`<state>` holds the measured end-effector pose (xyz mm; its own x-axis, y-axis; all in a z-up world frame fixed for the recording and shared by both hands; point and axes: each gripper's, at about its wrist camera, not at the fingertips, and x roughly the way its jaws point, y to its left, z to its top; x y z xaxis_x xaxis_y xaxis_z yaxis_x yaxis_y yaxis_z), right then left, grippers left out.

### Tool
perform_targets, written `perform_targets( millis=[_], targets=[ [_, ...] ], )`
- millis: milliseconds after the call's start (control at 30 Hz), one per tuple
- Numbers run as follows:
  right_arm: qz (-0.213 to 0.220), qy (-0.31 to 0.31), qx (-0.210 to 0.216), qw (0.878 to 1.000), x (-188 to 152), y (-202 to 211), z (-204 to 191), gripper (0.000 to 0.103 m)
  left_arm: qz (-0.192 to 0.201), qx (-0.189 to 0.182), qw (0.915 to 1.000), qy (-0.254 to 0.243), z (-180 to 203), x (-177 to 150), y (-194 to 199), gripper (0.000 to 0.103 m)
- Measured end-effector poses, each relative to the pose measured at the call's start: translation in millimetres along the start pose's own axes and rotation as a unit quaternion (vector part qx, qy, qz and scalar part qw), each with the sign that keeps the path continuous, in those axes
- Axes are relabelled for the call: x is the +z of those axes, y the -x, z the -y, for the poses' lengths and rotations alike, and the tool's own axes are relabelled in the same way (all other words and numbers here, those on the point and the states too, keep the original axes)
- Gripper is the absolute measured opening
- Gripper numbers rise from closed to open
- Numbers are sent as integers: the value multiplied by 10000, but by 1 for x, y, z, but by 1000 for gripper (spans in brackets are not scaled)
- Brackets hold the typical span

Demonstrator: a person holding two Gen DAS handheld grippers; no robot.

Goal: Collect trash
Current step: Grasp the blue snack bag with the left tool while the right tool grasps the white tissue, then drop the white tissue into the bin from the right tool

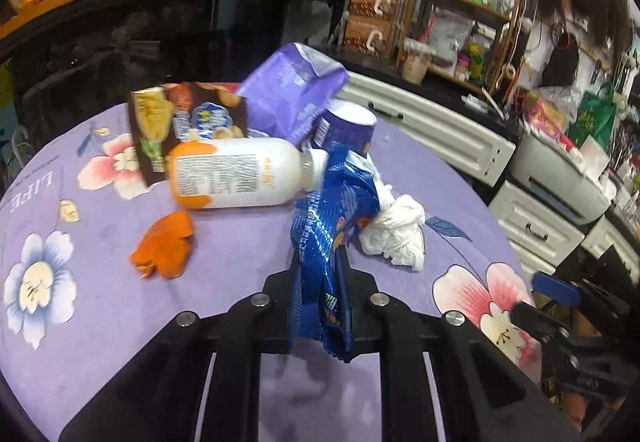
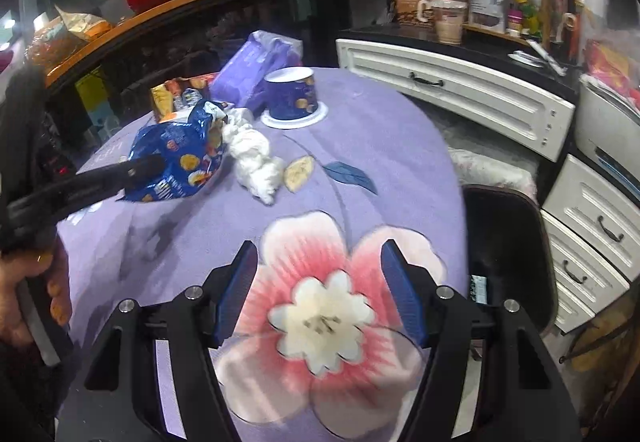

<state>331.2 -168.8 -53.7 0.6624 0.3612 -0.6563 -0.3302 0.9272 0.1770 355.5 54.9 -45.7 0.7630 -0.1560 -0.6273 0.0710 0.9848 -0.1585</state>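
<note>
- The left tongs (image 1: 320, 282) are pinching a crumpled blue snack wrapper (image 1: 332, 226), its lower end hanging between the fingers and above the desk (image 1: 100, 322); this piece looks picked up but not yet binned.
- The right tongs (image 2: 320, 294) stand spread and hold nothing, over a bare flowered patch of the cloth.
- Just beyond the left tongs lies a wad of white tissue (image 1: 396, 234), touching the wrapper.
- To their left sit an orange scrap (image 1: 164, 246) and a white bottle on its side (image 1: 240, 174).
- Farther off: a brown snack packet (image 1: 184, 122), a purple bag (image 1: 292, 90) and an upturned blue cup (image 1: 348, 124).
- A dark bin (image 2: 508, 258) stands right of the right tongs, off the desk edge, probably the trash's destination.
- Judged so, most of the collecting is left.
</note>
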Motion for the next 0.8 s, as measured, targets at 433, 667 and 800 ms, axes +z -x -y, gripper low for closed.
perform_targets(
  millis=[433,667,800],
  targets=[
    [-677,690,213,9951,62,-66,-45,65,300,184,9988,340,-32,-23,53,15],
    [-1013,750,3,9920,81,-110,-56,62,313,96,9986,417,-36,-31,60,15],
    [-1147,753,-144,9904,85,-127,-61,52,299,71,9987,414,-37,-34,61,16]
  ],
)
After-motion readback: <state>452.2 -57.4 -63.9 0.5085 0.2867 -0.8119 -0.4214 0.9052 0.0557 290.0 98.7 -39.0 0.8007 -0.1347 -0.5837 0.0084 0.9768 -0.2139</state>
